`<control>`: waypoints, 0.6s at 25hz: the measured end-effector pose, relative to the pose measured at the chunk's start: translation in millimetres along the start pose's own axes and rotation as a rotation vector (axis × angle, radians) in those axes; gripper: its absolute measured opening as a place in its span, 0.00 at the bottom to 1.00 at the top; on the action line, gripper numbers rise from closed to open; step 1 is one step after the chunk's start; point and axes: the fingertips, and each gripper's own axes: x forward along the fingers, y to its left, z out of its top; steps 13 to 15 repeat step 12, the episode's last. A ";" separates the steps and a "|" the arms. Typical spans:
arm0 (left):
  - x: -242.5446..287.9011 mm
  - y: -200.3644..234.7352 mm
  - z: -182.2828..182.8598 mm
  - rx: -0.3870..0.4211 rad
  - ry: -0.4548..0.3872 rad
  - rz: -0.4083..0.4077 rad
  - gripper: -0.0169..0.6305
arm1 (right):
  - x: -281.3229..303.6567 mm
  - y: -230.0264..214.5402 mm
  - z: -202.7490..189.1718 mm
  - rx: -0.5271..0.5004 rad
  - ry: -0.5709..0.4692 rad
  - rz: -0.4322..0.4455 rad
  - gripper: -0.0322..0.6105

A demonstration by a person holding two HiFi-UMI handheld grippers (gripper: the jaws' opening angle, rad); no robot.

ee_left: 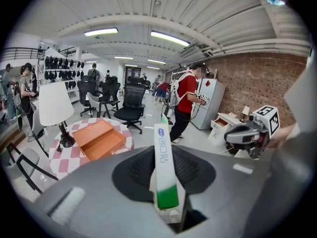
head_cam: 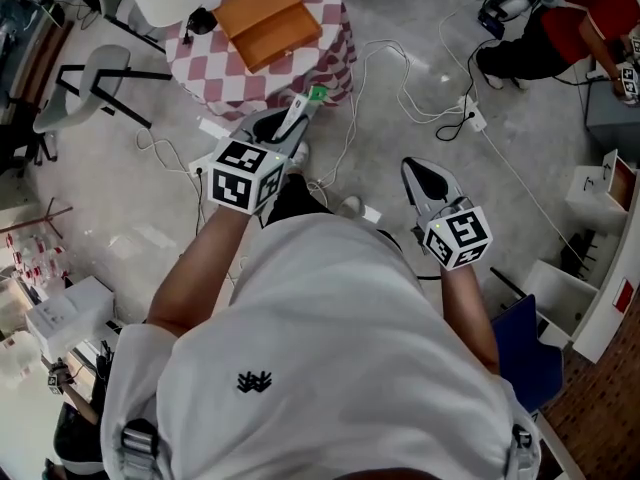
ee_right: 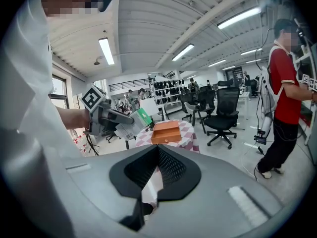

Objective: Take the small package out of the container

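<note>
One small package (ee_left: 163, 152), a thin white-and-green box that looks light, stiff and a bit slippery, is pinched low on its flat sides by the left gripper (head_cam: 285, 133), the right gripper (head_cam: 418, 173) is closed on nothing, and the orange container (head_cam: 268, 20) sits far off on the table (head_cam: 210, 68).

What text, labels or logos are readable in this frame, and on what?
Nothing reads clearly.
On the small package: blue logo and lettering along its edge, too blurred to read.
On its white label: print too small to read.
On the marker cubes: square patterns only.
</note>
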 end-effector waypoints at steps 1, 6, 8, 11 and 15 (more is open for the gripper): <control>0.8 -0.1 0.3 0.001 0.000 0.000 0.26 | -0.3 -0.6 -0.3 -0.002 0.001 0.001 0.05; 4.5 -0.8 0.7 0.003 0.003 0.003 0.26 | -4.3 -4.2 -0.1 -0.006 0.001 -0.003 0.05; 7.1 -0.3 0.4 0.000 0.006 0.004 0.26 | -4.7 -6.8 0.3 -0.008 0.001 -0.006 0.05; 11.7 -1.3 1.0 -0.004 0.008 0.002 0.26 | -6.4 -10.8 0.8 -0.007 0.002 -0.012 0.05; 13.2 -2.0 1.3 -0.006 0.008 0.000 0.26 | -7.1 -12.1 0.9 -0.007 0.002 -0.014 0.05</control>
